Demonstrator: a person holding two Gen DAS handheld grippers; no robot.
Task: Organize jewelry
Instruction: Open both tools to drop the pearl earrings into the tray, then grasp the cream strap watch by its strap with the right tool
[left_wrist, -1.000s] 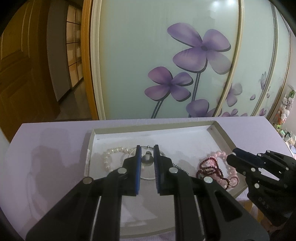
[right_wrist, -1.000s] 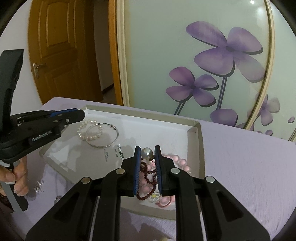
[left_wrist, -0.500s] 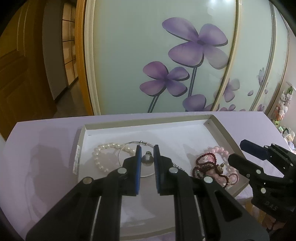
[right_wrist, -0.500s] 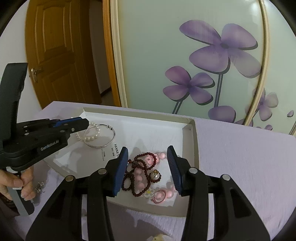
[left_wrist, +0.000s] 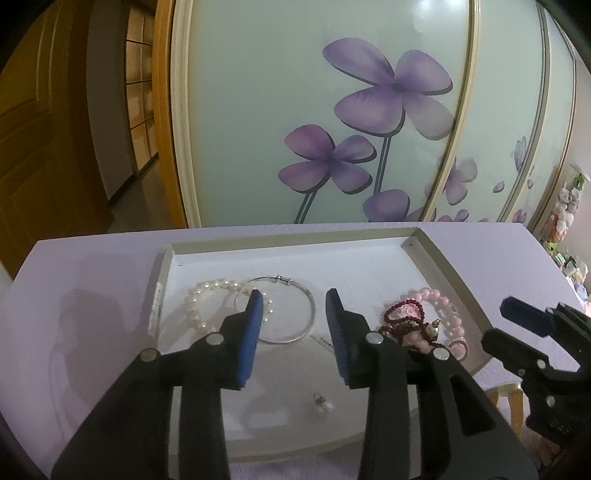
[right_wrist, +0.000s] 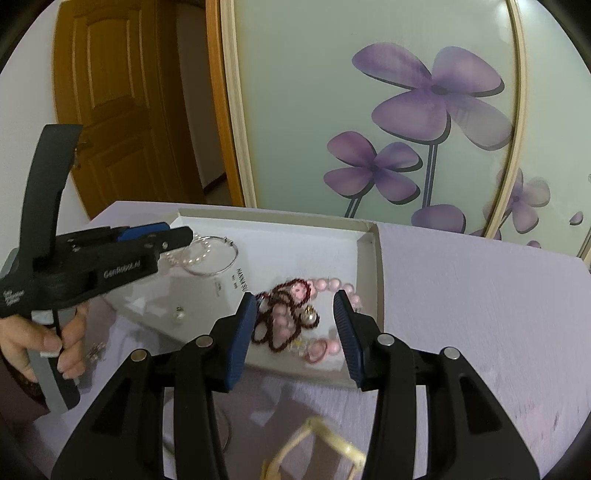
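- Hovering over the white tray (left_wrist: 424, 245), we see our left gripper (left_wrist: 294, 332) with its jaws spread wide and nothing between them.
- Our right gripper (right_wrist: 295, 325) gapes just as wide, empty, above the tray's right end.
- A pearl earring (left_wrist: 324, 404) lies loose on the tray's near part.
- At the tray's left end, a pearl bracelet (left_wrist: 195, 306) overlaps a silver bangle (left_wrist: 310, 314).
- Dark red beads (right_wrist: 280, 314) tangle with a pink bracelet (right_wrist: 332, 286) at the tray's right end.

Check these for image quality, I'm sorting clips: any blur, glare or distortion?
Left wrist view: sharp, the silver bangle crisp; soft shadows on the tray; fisheye bends the wardrobe frame. Right wrist view: motion blur smears the dark red beads; no glare in the tray.
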